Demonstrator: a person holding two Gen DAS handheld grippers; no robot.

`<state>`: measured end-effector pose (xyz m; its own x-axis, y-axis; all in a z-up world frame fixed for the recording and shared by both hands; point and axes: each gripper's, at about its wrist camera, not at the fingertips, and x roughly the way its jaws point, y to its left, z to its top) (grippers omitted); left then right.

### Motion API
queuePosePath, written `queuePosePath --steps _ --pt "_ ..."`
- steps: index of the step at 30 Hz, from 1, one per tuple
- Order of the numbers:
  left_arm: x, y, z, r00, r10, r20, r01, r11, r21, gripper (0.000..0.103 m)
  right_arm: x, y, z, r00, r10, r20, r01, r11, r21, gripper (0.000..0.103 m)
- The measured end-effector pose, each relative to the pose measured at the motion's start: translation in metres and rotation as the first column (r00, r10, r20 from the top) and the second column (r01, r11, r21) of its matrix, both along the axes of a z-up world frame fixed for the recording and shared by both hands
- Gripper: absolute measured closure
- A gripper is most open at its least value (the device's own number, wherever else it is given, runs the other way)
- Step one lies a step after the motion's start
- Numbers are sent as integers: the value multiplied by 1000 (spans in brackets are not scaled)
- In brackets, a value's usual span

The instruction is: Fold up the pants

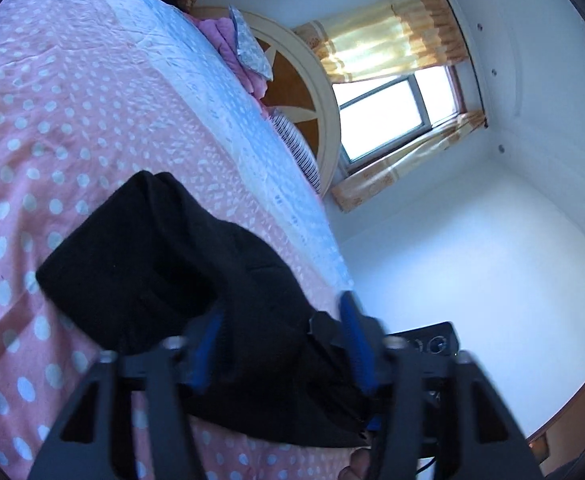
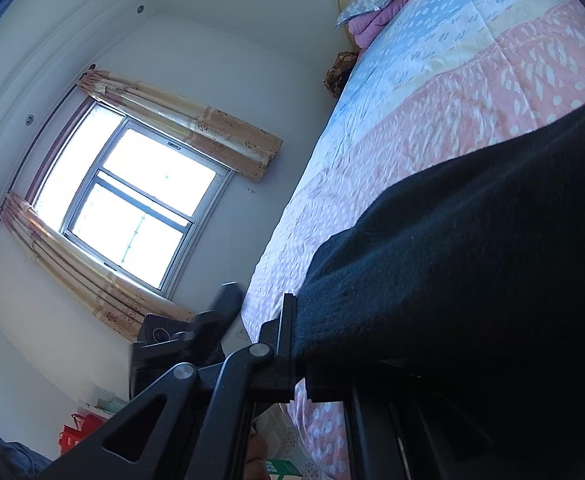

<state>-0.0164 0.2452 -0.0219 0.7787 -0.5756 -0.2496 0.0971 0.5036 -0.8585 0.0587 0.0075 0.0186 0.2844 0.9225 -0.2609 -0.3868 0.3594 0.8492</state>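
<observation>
The black pants (image 1: 164,264) lie in a folded heap on the pink polka-dot bedspread (image 1: 52,120). My left gripper (image 1: 284,340) has its blue pads (image 1: 356,344) on either side of a thick bunch of the black fabric, which fills the gap between them. In the right wrist view the black pants (image 2: 472,260) drape from my right gripper (image 2: 290,324), whose jaws are shut on the cloth's edge; the far finger is hidden by fabric. The left gripper's dark finger (image 2: 220,312) shows just to the left of it. Both views are rolled sideways.
The bedspread (image 2: 432,120) runs to a round wooden headboard (image 1: 292,92) with a pink blanket (image 1: 228,40) and small pillows (image 2: 368,4). A bright window (image 2: 132,204) with yellow curtains (image 2: 180,124) lies beyond the bed's edge. A red bag (image 2: 76,436) sits on the floor.
</observation>
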Motion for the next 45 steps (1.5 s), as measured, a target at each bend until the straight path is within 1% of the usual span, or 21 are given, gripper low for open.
queuePosePath --steps 1,2,3,6,8,9,10,12,16,20,23,25,26,27,28,30,33,37,40,43,45 --pt "-1 -2 -1 1000 -3 5 3 1000 1 72 -1 -2 -1 1000 -6 2 6 1000 6 100" --pt "-1 -5 -2 1000 -6 11 6 1000 -10 88 -2 -4 -1 1000 -20 7 20 1000 3 99" --pt "1 -4 -2 1000 -7 10 7 1000 -13 93 -2 -6 -1 999 -32 14 32 999 4 98" --pt "3 1 3 1000 -11 11 11 1000 -11 93 -4 -15 0 998 -66 24 66 998 -6 98" --pt "3 3 15 999 -14 36 14 1000 4 93 -2 -23 0 998 -70 0 70 997 -33 93" --pt "3 3 21 999 -13 53 13 1000 14 93 -1 -28 -1 997 -74 -12 74 997 -37 78" --pt "4 4 28 997 -15 70 13 1000 22 93 -1 -38 0 996 -89 -29 88 995 -44 52" --pt "7 5 37 996 -16 89 14 1000 23 93 -4 -67 3 986 -156 -53 155 988 -26 22" --pt "12 11 47 993 -18 117 18 1000 1 93 -11 -136 18 953 -300 -38 301 954 4 21" --pt "14 14 50 991 -17 132 19 1000 -14 93 -21 -214 38 848 -525 67 529 848 -45 21" --pt "18 13 53 990 -22 136 23 1000 -8 93 -7 -259 33 784 -620 37 620 779 -91 22" --pt "18 14 53 991 -19 133 21 1000 -13 93 5 -274 26 765 -644 2 640 761 -105 23" --pt "19 14 53 991 -17 131 19 1000 -14 93 12 -280 20 759 -650 -24 645 757 -102 25" --pt "19 15 53 992 -16 127 18 1000 -13 93 17 -283 16 757 -653 -41 647 756 -98 34" --pt "19 16 52 992 -14 124 16 1000 -13 93 22 -282 14 752 -657 -49 650 752 -112 48" --pt "20 17 52 993 -10 120 11 1000 -10 93 32 -279 11 760 -648 -46 639 758 -130 56" --pt "23 20 50 994 -1 109 1 1000 1 93 42 -273 9 760 -648 -52 629 752 -198 58" --pt "26 24 43 996 6 90 -6 1000 -5 93 36 -277 10 724 -675 -141 649 736 -195 57" --pt "28 24 40 996 -2 88 2 1000 -4 93 24 -280 9 705 -696 -140 665 716 -210 57" --pt "31 22 36 997 -14 78 14 1000 -5 93 18 -282 13 668 -738 -93 702 667 -250 57" --pt "30 22 34 997 -17 76 17 1000 1 93 20 -288 17 621 -783 -28 744 600 -294 57"
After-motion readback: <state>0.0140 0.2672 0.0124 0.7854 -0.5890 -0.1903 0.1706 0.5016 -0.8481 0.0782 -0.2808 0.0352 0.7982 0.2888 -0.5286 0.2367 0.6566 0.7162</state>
